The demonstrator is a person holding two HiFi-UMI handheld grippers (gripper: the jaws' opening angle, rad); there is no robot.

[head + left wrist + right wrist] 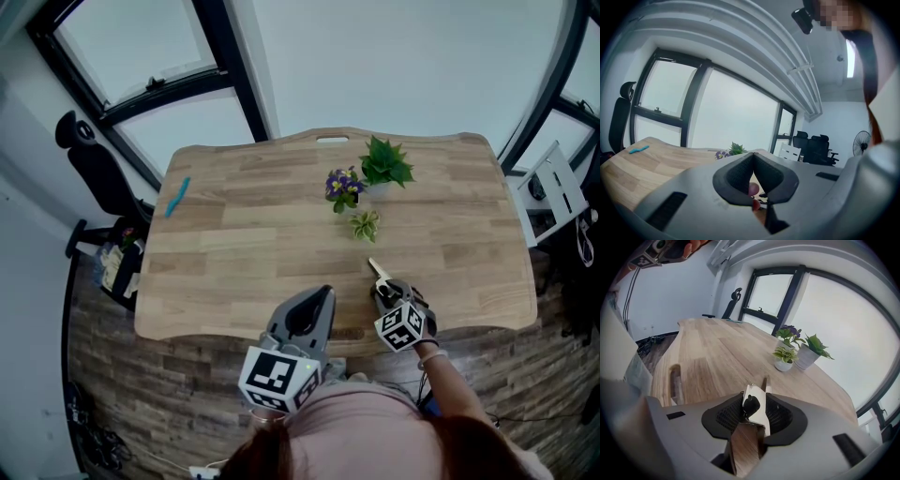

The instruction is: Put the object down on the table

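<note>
now right gripper (pixel 756 395) jaws spread, metal tool (pixel 759 420) between them, on table (pixel 234 244); left gripper (pixel 753 155) jaws pressed together.

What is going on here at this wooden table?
A person is at the wooden table with a hand-held gripper in each hand. The right hand-held gripper is low near the front edge, with a small metal object between its jaws; the jaws stand apart and do not seem to press on it, so it looks set down. The left hand-held gripper is shut and empty.
</note>
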